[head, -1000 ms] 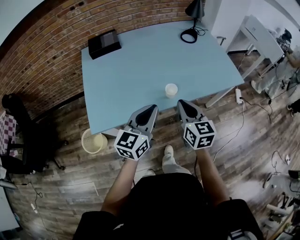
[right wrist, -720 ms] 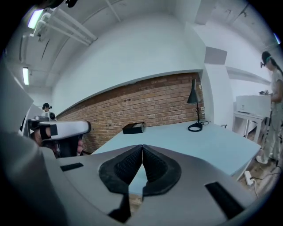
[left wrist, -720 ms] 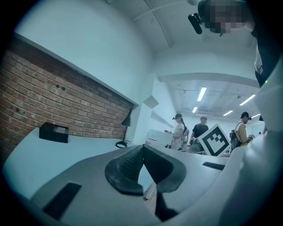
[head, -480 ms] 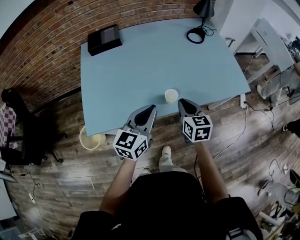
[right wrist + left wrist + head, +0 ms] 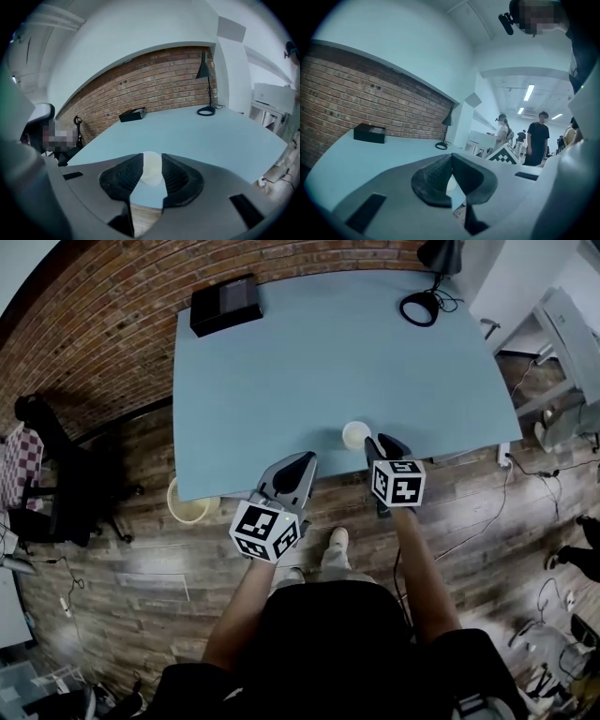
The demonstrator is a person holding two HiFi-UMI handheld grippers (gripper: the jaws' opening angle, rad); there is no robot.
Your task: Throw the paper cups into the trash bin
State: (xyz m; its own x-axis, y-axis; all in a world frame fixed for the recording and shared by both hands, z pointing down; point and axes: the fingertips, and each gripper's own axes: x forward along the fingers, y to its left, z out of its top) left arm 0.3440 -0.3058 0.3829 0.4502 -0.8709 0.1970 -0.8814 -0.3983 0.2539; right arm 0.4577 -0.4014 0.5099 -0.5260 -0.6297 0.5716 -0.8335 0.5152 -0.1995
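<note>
A white paper cup point(image 5: 355, 435) stands upright on the blue table point(image 5: 309, 362), close to its front edge. My right gripper point(image 5: 384, 446) is just short of it on the near right. In the right gripper view its jaws point(image 5: 152, 161) have just been opening and stand apart. The cup point(image 5: 151, 172) shows in the gap at their tips, and the pads do not press on it. My left gripper point(image 5: 298, 465) hovers over the table's front edge, left of the cup. Its tips point(image 5: 451, 159) meet, with nothing held. A round cream trash bin point(image 5: 190, 502) stands on the floor under the table's front left corner.
A black box point(image 5: 225, 304) lies at the table's far left and a black lamp point(image 5: 427, 296) stands at the far right. A dark chair point(image 5: 56, 493) is by the brick wall. A white desk point(image 5: 572, 324) and floor cables point(image 5: 487, 512) lie to the right. People point(image 5: 539, 136) stand in the background.
My right gripper has moved forward and down to the cup, and its jaws have opened. My left gripper has shifted slightly forward and stays shut.
</note>
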